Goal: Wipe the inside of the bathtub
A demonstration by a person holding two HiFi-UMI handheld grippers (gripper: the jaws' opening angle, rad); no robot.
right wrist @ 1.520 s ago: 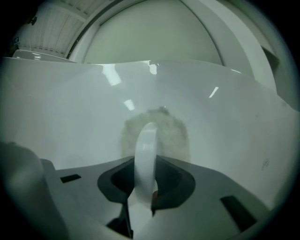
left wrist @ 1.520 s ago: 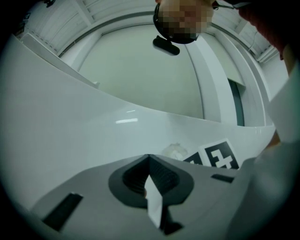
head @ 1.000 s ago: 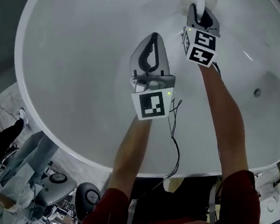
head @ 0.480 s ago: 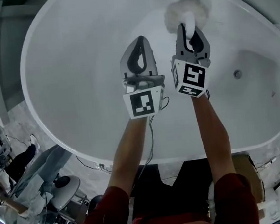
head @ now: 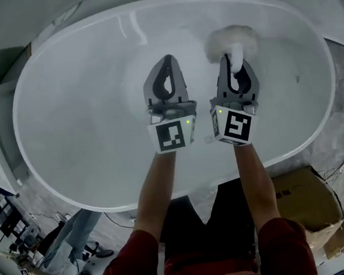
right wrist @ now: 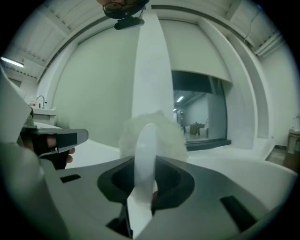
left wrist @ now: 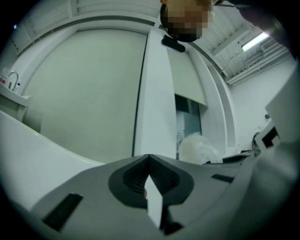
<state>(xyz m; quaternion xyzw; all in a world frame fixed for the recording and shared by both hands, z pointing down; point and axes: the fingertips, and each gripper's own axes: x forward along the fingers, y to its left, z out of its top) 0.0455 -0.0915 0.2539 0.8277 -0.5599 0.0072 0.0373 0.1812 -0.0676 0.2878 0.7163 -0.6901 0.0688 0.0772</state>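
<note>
The white oval bathtub (head: pixel 79 118) fills the head view. My right gripper (head: pixel 235 62) is shut on the white handle (right wrist: pixel 144 154) of a fluffy white brush, and the brush head (head: pixel 230 41) lies against the tub's inside, right of the middle. The brush head (right wrist: pixel 165 135) also shows just beyond the jaws in the right gripper view. My left gripper (head: pixel 166 63) hovers over the tub floor close beside the right one. It is shut, jaws together with nothing between them (left wrist: pixel 149 161). The brush head (left wrist: pixel 197 147) appears to its right.
A cardboard box (head: pixel 305 202) stands on the floor at the near right, outside the tub. A person (head: pixel 73 240) and some equipment are at the lower left. The tub's rim (head: pixel 25 154) curves round on the left.
Both grippers have drawn together and sit nearer the tub's middle. The brush has come away from the far wall, still held in the right gripper. The whole tub now shows.
</note>
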